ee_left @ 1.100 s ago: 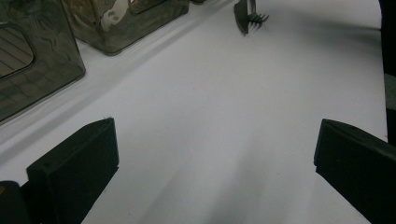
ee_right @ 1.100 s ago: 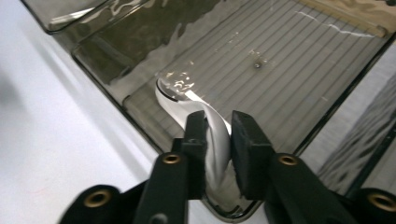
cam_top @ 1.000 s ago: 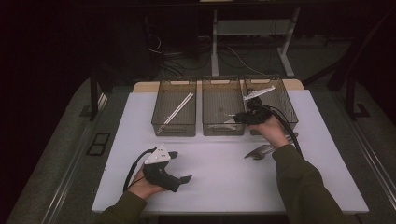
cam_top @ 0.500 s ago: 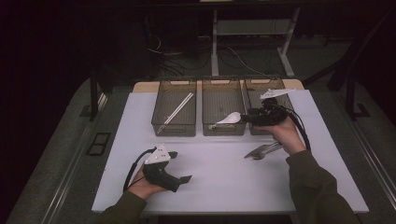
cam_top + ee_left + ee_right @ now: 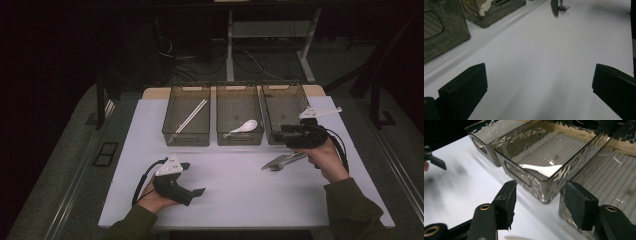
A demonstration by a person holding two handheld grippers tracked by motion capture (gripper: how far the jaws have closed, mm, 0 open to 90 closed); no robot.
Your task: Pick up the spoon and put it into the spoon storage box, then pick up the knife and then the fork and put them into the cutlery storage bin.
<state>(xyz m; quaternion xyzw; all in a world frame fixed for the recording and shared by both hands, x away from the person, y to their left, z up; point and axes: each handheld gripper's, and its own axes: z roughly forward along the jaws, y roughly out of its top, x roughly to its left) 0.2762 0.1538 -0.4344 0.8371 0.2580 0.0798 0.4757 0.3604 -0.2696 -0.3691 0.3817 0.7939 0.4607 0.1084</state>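
Observation:
A white spoon (image 5: 245,126) lies in the middle one of three smoky clear bins (image 5: 240,140). Pale chopsticks (image 5: 190,116) lie in the left bin (image 5: 186,137). My right gripper (image 5: 280,135) hovers at the front of the right bin (image 5: 285,100); its jaws have just been opening and stand open with nothing between them (image 5: 540,205). A metal fork (image 5: 282,161) lies on the white table just below that hand. My left gripper (image 5: 195,192) rests low on the table at the front left, jaws wide open and empty (image 5: 539,85). The fork (image 5: 557,7) lies far ahead of it.
The white tabletop (image 5: 235,200) ends in dark floor on all sides. A wooden strip (image 5: 155,92) runs behind the bins. Cables and a desk frame (image 5: 270,35) stand farther back. Bare table lies between the two hands.
The right gripper let go of the white spoon, which now lies in the middle bin. The hand drew away to the right and its jaws opened. The left gripper stayed put.

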